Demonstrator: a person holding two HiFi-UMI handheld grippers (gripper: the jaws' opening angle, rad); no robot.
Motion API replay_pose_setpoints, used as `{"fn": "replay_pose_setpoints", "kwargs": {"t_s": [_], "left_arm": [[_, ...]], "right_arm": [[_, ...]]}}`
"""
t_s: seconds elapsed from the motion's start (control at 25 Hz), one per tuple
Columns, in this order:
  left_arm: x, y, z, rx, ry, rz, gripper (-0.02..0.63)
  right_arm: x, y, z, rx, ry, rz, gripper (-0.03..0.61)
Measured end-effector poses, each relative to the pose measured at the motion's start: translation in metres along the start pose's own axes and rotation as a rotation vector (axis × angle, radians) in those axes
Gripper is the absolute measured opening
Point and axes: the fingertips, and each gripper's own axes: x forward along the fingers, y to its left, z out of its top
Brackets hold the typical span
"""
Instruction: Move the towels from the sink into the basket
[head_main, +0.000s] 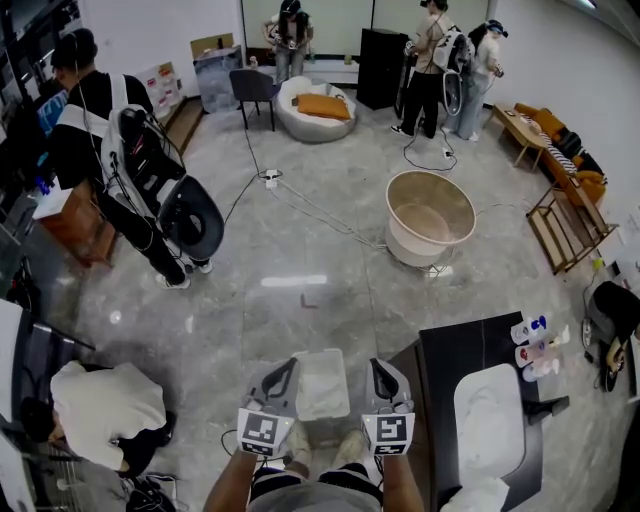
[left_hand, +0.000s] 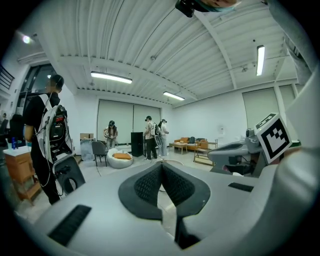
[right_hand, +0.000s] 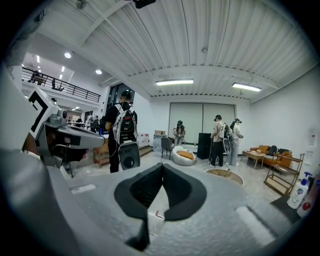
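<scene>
Head view: left claw (head_main: 280, 373) and right claw (head_main: 384, 378) are both closed tip to tip, holding nothing, level in front of the person. The white sink (head_main: 470, 395) sits in the dark counter (head_main: 450, 350) to the right. Towels cannot be told apart from its white bowl, though a pale heap (head_main: 478, 495) at the counter's near edge may be one. The basket (head_main: 410, 250) stands on the floor, well apart from the counter. Judged risks: a shallow pinch lets a towel drop in transit; the cable (head_main: 330, 215) near the basket could snag feet; bottles (head_main: 530, 345) beside the sink could topple.
</scene>
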Motion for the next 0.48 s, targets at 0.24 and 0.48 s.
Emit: {"fn": "replay_pose_setpoints", "kwargs": {"t_s": [0.24,0.48], "left_arm": [[0.002,-0.005,0.004,0.021,-0.003,-0.022,0.009],[0.011,-0.017,0.009,0.038,-0.016,-0.062,0.009]], "right_arm": [[-0.004,-0.002,0.001,0.006,0.002,-0.017,0.000],[-0.010,-0.009,0.000,0.017,-0.005,-0.050,0.000]]}}
